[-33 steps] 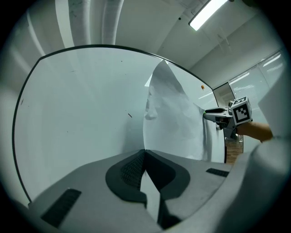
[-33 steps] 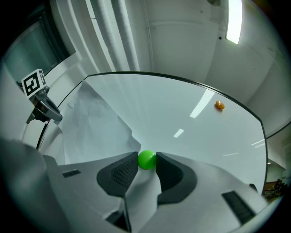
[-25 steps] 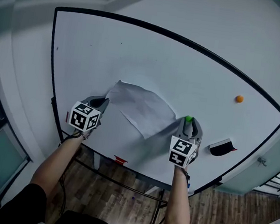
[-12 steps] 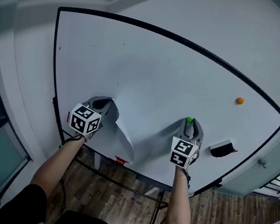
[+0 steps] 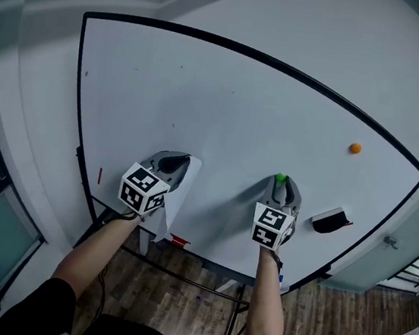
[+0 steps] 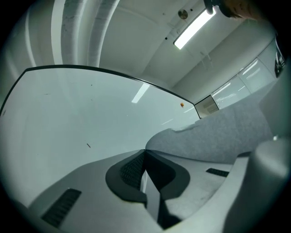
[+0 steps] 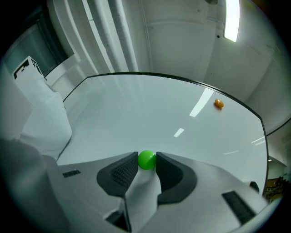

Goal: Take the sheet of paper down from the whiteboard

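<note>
Both tongs are closed: left tongs pinch the limp white paper sheet; right tongs grip a small round green magnet.

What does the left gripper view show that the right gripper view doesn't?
Only the left gripper view shows the left gripper shut on the edge of the sheet of paper, which curls away to the right. Only the right gripper view shows the right gripper shut on a green magnet. Both show the whiteboard with an orange magnet on it.
</note>
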Demonstrator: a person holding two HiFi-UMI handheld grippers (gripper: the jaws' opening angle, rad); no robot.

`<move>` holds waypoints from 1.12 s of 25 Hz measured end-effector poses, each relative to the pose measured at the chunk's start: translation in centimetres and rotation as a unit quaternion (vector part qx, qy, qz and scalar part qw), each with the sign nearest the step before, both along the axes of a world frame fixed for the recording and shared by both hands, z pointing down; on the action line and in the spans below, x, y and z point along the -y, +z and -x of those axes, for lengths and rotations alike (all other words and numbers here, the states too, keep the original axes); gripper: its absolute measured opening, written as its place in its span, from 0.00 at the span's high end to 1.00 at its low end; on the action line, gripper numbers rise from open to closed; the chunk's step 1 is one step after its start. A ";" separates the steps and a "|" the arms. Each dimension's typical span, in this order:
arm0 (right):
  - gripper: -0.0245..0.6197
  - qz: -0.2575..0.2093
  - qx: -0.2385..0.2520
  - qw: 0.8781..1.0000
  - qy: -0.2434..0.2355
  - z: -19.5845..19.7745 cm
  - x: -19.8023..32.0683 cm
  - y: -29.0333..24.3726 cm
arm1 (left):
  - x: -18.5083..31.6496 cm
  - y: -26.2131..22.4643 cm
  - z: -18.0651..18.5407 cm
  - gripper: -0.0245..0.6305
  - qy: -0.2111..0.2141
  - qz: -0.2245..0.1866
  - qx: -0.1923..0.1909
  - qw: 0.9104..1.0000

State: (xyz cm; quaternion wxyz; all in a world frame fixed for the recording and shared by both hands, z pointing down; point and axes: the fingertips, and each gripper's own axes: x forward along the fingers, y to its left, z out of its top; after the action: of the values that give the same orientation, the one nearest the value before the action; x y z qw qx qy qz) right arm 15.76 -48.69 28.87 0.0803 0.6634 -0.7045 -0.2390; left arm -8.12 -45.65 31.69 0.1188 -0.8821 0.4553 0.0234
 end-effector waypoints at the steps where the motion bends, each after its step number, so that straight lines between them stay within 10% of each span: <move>1: 0.76 0.001 0.002 1.000 0.000 0.0 0.0 0.0 | -0.1 0.0 -0.5 0.93 0.003 0.000 0.002 1.000; 28: 0.76 0.000 0.017 1.000 -0.015 0.0 0.0 0.1 | 0.4 0.8 -2.4 0.93 -0.007 0.019 0.045 0.999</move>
State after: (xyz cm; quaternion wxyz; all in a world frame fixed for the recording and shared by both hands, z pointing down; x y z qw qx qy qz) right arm 15.72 -48.73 28.92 0.0647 0.6570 -0.7152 -0.2294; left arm -5.74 -46.00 32.46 0.1224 -0.8813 0.4558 -0.0259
